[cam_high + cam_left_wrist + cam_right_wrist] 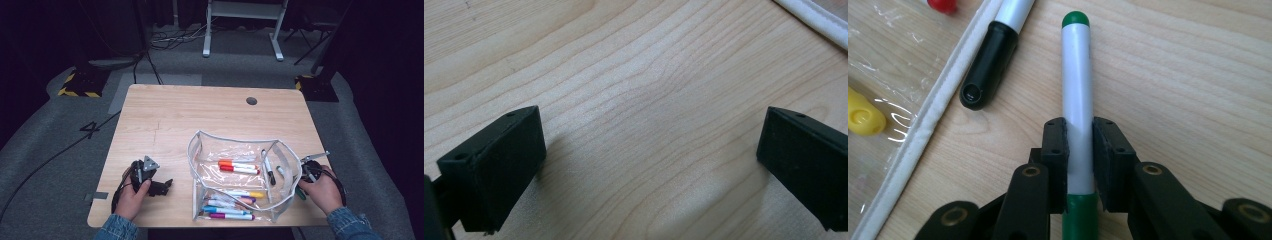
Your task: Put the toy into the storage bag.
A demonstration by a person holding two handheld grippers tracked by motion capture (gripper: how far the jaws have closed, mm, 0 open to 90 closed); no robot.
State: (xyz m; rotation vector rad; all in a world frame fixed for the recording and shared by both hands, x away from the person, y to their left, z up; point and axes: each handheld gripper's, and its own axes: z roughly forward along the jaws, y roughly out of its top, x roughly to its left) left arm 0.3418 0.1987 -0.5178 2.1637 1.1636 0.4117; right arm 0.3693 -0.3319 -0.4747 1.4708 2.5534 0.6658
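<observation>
Green-capped marker (1077, 100) lies on the wooden bench (200, 115) just outside the clear pouch (240, 175), and the right gripper (1079, 145) has its jaws clamped on the white barrel. By my reading most of the job is done: many markers already rest inside the pouch, and this one and a black marker (990, 60) across the white rim remain. The left gripper (651, 165) rests with jaws apart over bare wood. In the high view the person's hand hides much of the green marker.

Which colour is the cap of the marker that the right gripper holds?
Green. The marker has a white barrel with green cap and end; the right gripper view shows it best.
</observation>
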